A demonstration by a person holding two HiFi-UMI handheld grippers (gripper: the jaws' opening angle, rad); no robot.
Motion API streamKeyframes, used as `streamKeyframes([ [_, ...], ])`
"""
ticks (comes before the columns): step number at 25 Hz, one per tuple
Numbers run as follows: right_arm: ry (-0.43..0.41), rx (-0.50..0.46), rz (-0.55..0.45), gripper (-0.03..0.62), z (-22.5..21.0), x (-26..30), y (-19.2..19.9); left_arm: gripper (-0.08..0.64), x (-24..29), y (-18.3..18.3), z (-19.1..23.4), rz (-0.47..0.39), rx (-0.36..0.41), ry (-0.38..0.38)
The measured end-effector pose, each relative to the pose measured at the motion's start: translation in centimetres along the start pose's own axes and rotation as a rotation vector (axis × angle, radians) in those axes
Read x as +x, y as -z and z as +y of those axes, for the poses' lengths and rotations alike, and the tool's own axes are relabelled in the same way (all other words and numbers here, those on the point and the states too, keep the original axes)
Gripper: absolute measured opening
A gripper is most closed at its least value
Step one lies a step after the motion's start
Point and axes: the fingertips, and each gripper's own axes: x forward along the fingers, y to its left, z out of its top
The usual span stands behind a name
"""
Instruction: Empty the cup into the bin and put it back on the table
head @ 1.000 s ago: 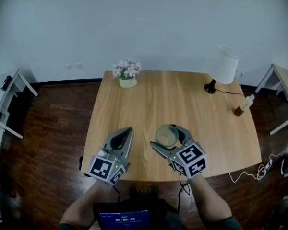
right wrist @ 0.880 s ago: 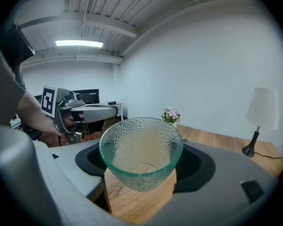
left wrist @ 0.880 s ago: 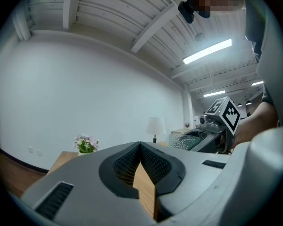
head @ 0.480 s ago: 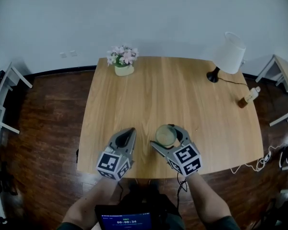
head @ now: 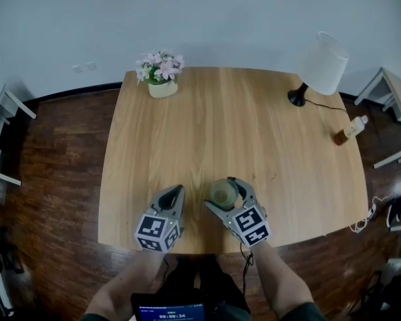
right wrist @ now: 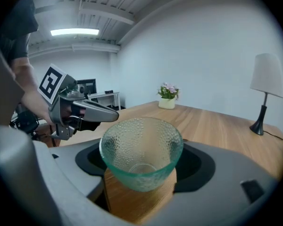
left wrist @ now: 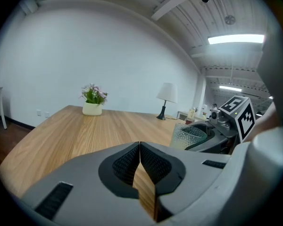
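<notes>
A clear, dimpled glass cup stands upright near the table's front edge, and my right gripper is shut on it, one jaw on each side. In the right gripper view the cup looks empty and sits between the dark pads. I cannot tell whether its base touches the wood. My left gripper hovers just left of the cup, shut with nothing in it. Its tips meet in the left gripper view, where the cup shows to the right. No bin is in view.
On the wooden table a pot of pink flowers stands at the back left and a white lamp at the back right. A bottle stands off the right edge, with white cable on the dark floor.
The head view has shifted, so the table sits lower and more fully in frame. Both grippers keep their pose near the front edge, and the right one still holds the cup.
</notes>
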Motion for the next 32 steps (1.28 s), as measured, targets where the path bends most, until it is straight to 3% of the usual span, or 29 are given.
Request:
streamKeyframes([
  [10,0.005,0.012,0.0,0.399,-0.4,1.4,2.4,-0.005,1.4,2.9,-0.5,0.048,-0.019,0.031],
  [21,0.0,0.017,-0.042,0.405,-0.4,1.7,2.2,-0.005,1.3,4.1,-0.2,0.064,-0.028,0.035],
  [26,0.006,0.011,-0.052,0.454,-0.4,1.4,1.7,-0.005,1.2,3.2,-0.6,0.045,-0.025,0.047],
  [32,0.033,0.03,-0.112,0.454,-0.2,-1.7,-0.5,-0.005,-0.6,0.6,-1.0,-0.013,-0.013,0.05],
])
